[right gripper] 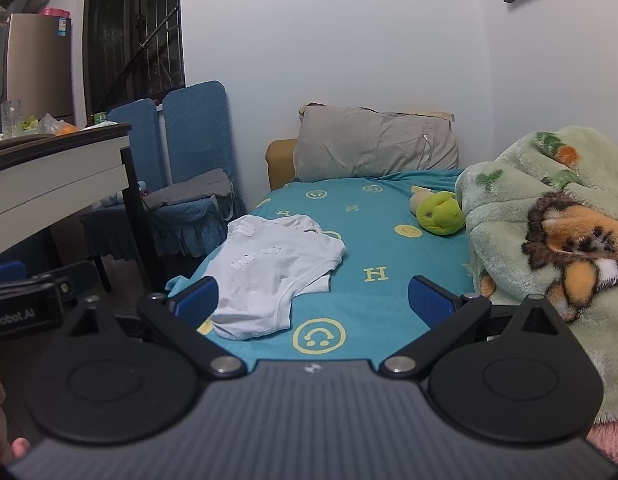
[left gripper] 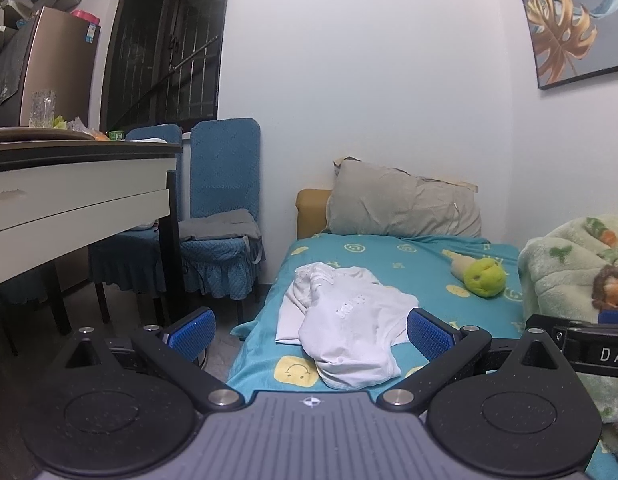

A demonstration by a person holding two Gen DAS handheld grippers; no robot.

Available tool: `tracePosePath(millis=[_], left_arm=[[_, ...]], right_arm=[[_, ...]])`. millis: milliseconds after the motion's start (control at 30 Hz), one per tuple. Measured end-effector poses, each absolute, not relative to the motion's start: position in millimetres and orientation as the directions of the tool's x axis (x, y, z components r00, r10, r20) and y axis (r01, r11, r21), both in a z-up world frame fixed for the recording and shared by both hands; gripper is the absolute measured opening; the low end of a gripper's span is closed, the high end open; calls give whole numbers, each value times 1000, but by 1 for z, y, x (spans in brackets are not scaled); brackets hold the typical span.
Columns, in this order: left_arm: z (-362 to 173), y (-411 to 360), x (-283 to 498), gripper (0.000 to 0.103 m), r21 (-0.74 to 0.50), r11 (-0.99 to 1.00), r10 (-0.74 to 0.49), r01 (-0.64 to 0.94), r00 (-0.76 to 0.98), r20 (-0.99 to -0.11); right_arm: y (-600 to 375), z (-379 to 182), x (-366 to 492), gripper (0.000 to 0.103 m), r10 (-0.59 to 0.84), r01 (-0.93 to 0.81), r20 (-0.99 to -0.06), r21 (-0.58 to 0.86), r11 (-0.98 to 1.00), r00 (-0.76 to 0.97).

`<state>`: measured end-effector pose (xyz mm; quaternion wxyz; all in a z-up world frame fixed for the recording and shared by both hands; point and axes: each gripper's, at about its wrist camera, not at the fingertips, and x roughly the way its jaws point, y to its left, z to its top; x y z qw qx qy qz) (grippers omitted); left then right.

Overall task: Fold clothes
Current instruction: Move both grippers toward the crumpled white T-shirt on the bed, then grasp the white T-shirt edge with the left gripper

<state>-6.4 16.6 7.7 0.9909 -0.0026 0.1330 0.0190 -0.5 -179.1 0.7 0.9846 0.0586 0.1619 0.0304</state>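
Observation:
A crumpled white garment point(left gripper: 345, 320) with pale lettering lies on the teal bed sheet point(left gripper: 409, 264) near the bed's left edge. It also shows in the right wrist view point(right gripper: 277, 276). My left gripper point(left gripper: 311, 332) is open and empty, held above the near end of the bed with the garment between and beyond its blue pads point(left gripper: 191, 332). My right gripper point(right gripper: 313, 300) is open and empty, to the right of the garment, over the smiley-print sheet point(right gripper: 369, 220). Each gripper's body shows at the edge of the other's view.
A grey pillow point(left gripper: 401, 208) lies at the bed's head. A green plush toy point(left gripper: 483, 276) and a fleece blanket point(right gripper: 549, 232) lie on the right side. A white table point(left gripper: 69, 200) and blue-covered chairs point(left gripper: 221, 208) stand left of the bed.

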Motion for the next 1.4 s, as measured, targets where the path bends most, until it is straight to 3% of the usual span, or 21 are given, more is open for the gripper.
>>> tracePosePath(millis=[100,200,433,633,767,900,967,1033,1133,1267,1400], left_arm=[[6,15,-7,103,-9,999,34,-37,969,-245],[-5,0,6,103,75,997,45,-31,980,-192],[-41,-49,96,99,186,972,-67,143,928,-366],[-112,-78,165,89,321,906,-85,276,862,-500],[-157,-82,186,87,458,816,-98,353,865,-493],[-190,-77,225,71,474,829,-13,297,857,-514],[-192,-72,234,69,470,830,-29,301,864,-503],[-184,-68,242,39,440,856,-28,272,874,-486],[-171,-59,253,13,360,898,-38,251,862,-505],[-146,-50,245,10,304,922,-78,240,884,-460],[-104,-40,214,10,183,960,-139,212,928,-346]], right_arm=[[-183,2,0,103,70,-26,-319,140,990,945],[-185,12,16,103,54,-19,-336,107,994,940],[-206,39,55,103,-8,58,-365,126,990,931],[-240,15,63,103,-1,96,-401,217,972,916],[-257,-7,73,103,16,118,-447,271,955,894],[-258,-22,91,103,39,107,-458,289,951,888],[-255,-29,101,103,37,108,-466,280,954,884],[-252,-37,109,103,28,115,-475,268,956,880],[-251,-47,117,103,11,128,-485,252,959,874],[-251,-51,117,103,-37,148,-441,220,964,897],[-253,-48,112,103,-34,134,-367,249,959,930]])
